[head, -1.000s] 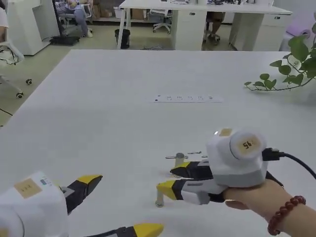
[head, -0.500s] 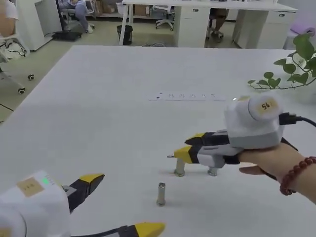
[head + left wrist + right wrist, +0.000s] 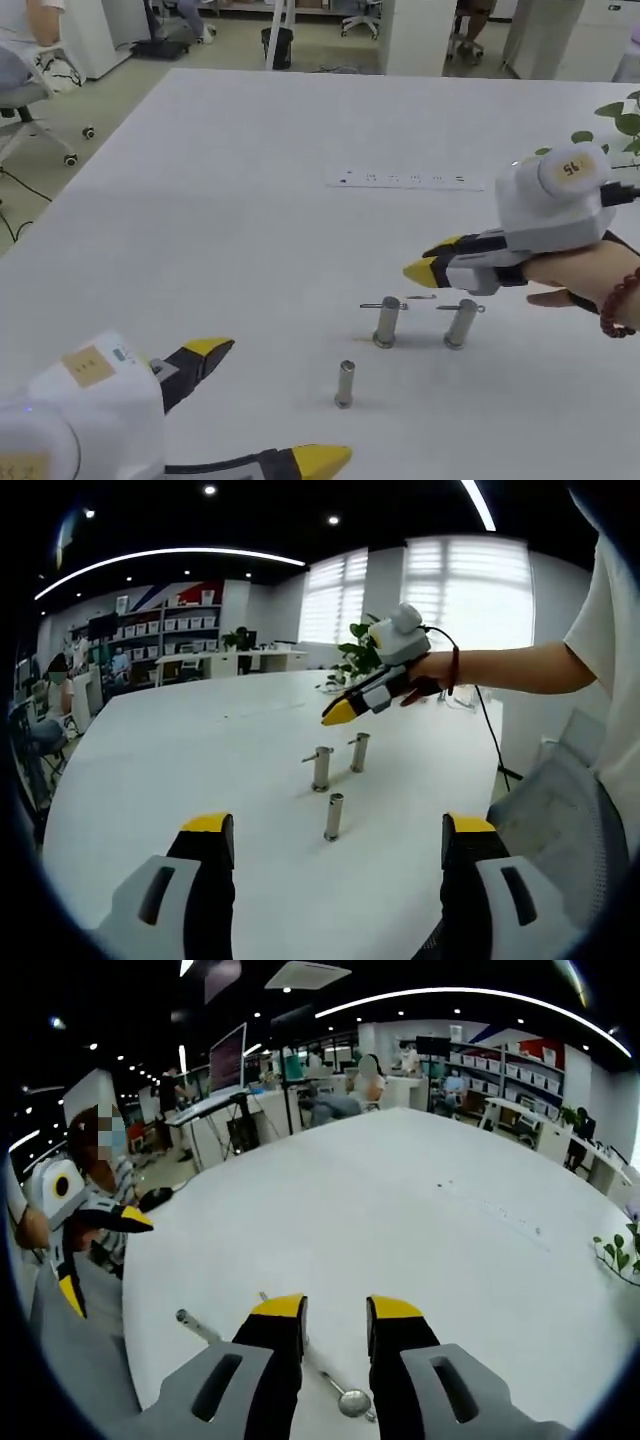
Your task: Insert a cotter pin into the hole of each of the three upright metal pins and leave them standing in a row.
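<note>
Head view first. I'm looking down at a white table (image 3: 200,200). The left gripper (image 3: 262,408) is sitting at the bottom left with its jaws spread wide and nothing in them. The right gripper (image 3: 428,262), held in a hand (image 3: 580,280), is hovering above and a bit right of the pins, not touching any of them.

All three pins are standing upright. The back-left pin (image 3: 386,324) and back-right pin (image 3: 460,325) are standing side by side. A cotter pin (image 3: 383,305) is sticking crosswise through the top of the first, and a second cotter pin (image 3: 460,307) through the top of the other. The front pin (image 3: 345,384) is standing nearer me and off to the left, out of line with the other two. I'm not seeing anything through its top. A thin metal bit (image 3: 421,296) is lying on the table between the back two, too small for me to call.

Left gripper view: the jaws are gaping wide at the bottom. The front pin (image 3: 333,817) is standing out ahead between them, with the back-left pin (image 3: 320,768) and back-right pin (image 3: 358,752) beyond it. The right gripper (image 3: 338,713) is hanging over those two.

Right gripper view: its own jaws are showing just a narrow gap, gripping nothing. Some metal (image 3: 345,1398) is peeking out under them, too warped to sort out. The left gripper (image 3: 100,1256) is showing at the far left.
</note>
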The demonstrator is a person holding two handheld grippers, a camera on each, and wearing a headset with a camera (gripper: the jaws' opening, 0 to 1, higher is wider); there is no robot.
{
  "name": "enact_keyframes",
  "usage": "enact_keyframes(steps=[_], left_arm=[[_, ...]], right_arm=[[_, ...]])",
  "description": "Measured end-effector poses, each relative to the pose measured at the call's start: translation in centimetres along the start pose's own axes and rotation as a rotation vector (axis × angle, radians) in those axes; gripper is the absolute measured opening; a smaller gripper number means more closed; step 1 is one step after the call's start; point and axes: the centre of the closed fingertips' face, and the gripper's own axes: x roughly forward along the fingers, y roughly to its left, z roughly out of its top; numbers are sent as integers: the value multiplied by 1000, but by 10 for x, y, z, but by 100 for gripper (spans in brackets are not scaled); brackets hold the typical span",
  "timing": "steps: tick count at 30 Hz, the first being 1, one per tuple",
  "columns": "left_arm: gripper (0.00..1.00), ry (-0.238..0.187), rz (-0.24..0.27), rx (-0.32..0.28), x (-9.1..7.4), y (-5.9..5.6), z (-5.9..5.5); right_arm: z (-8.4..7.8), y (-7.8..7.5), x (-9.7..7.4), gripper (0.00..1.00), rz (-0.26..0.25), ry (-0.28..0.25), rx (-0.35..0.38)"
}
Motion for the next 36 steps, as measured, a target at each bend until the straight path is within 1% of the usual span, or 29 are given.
enact_keyframes(steps=[2, 4, 8, 11, 13, 16, 18, 20, 23, 26, 30, 31, 34, 36], left_arm=[[85, -2, -1, 1, 2, 0, 0], [85, -3, -2, 5, 3, 1, 0], [84, -3, -1, 10, 6, 3, 1], [83, -7, -1, 7, 8, 4, 2], [83, -3, -3, 7, 9, 5, 1], [82, 2, -6, 11, 11, 6, 0], [82, 4, -5, 10, 12, 7, -1], [81, 6, -6, 8, 13, 7, -1], [79, 4, -2, 6, 14, 9, -2], [78, 3, 9, 15, 14, 12, -1], [76, 2, 9, 14, 14, 14, -1], [76, 1, 9, 14, 14, 14, -1], [75, 1, 9, 11, 15, 15, -2], [74, 2, 9, 12, 15, 15, -2]], right_arm=[[-3, -6, 3, 25, 1, 19, -17], [-5, -12, 7, 25, 2, 30, -12], [-11, -22, 13, 25, 7, 64, -28], [-16, -28, 17, 25, 20, 88, -34], [-21, -30, 21, 25, 37, 115, -49], [-31, -31, 25, 25, 67, 165, -88], [-39, -34, 29, 25, 75, 204, -129], [-44, -36, 31, 24, 89, 227, -164], [-52, -40, 34, 22, 99, 277, -223], [-56, -43, 37, 21, 109, 298, -247], [-60, -46, 40, 20, 126, 323, -281], [-61, -46, 41, 20, 140, 334, -297], [-66, -47, 41, 19, 154, 363, -341], [-66, -47, 42, 18, 162, 364, -341]])
